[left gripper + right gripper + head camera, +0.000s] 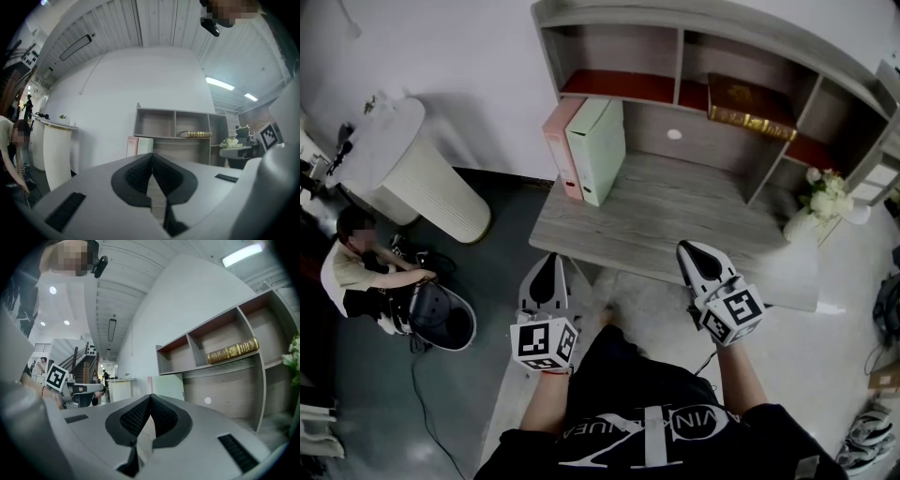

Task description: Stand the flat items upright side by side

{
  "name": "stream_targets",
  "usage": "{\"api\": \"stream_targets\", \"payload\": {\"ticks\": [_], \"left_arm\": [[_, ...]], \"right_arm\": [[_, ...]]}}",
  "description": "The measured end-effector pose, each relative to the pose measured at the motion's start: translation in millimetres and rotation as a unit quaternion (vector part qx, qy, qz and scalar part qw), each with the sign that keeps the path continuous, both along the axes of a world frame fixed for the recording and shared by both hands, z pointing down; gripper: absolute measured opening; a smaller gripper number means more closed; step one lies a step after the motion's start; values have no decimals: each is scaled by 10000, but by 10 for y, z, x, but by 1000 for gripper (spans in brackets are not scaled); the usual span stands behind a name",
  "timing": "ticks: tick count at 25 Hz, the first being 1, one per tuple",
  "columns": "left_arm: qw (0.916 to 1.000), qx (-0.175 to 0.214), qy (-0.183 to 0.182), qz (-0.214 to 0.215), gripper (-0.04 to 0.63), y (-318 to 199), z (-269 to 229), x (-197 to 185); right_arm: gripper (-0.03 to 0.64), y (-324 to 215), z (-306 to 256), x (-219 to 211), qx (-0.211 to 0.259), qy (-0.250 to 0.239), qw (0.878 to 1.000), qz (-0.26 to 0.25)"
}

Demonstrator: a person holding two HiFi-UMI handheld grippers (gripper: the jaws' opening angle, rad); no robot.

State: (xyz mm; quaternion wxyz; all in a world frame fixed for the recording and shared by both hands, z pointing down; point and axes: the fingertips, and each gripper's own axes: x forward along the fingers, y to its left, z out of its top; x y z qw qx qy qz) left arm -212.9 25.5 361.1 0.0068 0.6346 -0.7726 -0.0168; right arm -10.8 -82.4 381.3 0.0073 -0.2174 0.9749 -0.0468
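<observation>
Two flat file boxes stand upright side by side at the desk's left edge: a pink one (562, 146) and a pale green one (598, 148) touching it on the right. They also show far off as the pink box (131, 146) and the green box (144, 146). A brown and gold book (750, 106) lies flat in the middle shelf compartment. My left gripper (549, 272) hovers off the desk's front left corner, shut and empty. My right gripper (697, 255) is over the desk's front edge, shut, with nothing in it.
A grey wooden desk (675, 220) carries a shelf unit (680, 56) with three compartments. White flowers (820, 192) sit at the desk's right end. A white ribbed pedestal (412, 173) stands to the left, and a crouching person (361, 272) works by a dark round bin (441, 317) on the floor.
</observation>
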Motion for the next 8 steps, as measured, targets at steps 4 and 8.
{"api": "stream_targets", "payload": {"ticks": [4,8], "left_arm": [[10000,-15,-7,12,5,-39,-6,7],[10000,-9,3,9,5,-68,-28,-15]], "right_arm": [[9,-28,6,6,-28,-8,10000,-1],[9,-41,-10,-22,-17,-20,10000,-17]]}}
